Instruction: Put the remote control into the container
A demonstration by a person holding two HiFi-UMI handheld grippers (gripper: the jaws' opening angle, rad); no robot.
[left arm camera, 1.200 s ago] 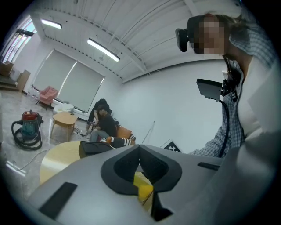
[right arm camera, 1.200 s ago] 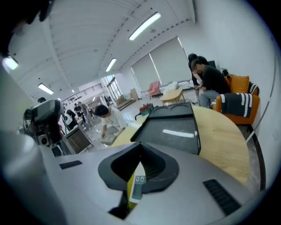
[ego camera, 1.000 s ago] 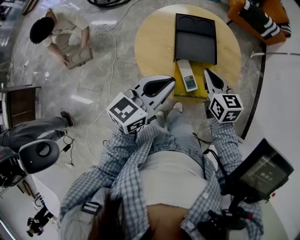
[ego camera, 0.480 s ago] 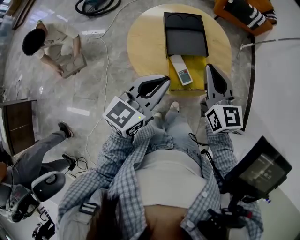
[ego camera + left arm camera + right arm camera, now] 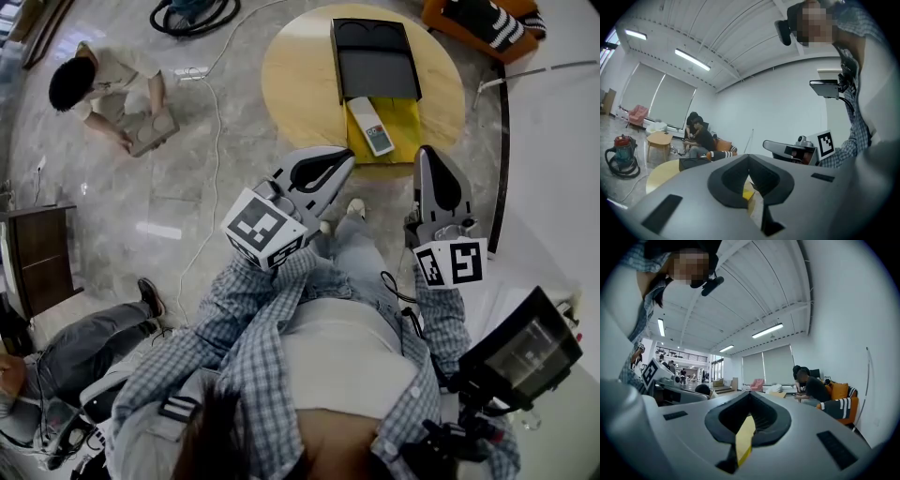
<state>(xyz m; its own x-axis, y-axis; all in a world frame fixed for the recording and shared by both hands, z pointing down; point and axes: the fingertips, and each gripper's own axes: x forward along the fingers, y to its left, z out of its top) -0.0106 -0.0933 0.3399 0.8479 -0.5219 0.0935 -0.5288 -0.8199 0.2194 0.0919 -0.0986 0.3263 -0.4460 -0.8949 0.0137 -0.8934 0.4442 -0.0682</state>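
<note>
right gripper [image 5: 426,154] higher, near round table [image 5: 298,86]

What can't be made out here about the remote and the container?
- Remote control, head view: too small to read its buttons, or to tell whether its far end rests on the container or just against it.
- Left gripper view, right gripper view: the shut left gripper and right gripper block the remote control with their own bodies.
- Container's depth: head view looks from above, so unreadable.

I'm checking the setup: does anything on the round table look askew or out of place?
The remote control lies slanted on the yellow mat, outside the black container, its far end by the container's near edge. Nothing spilled or damaged.
</note>
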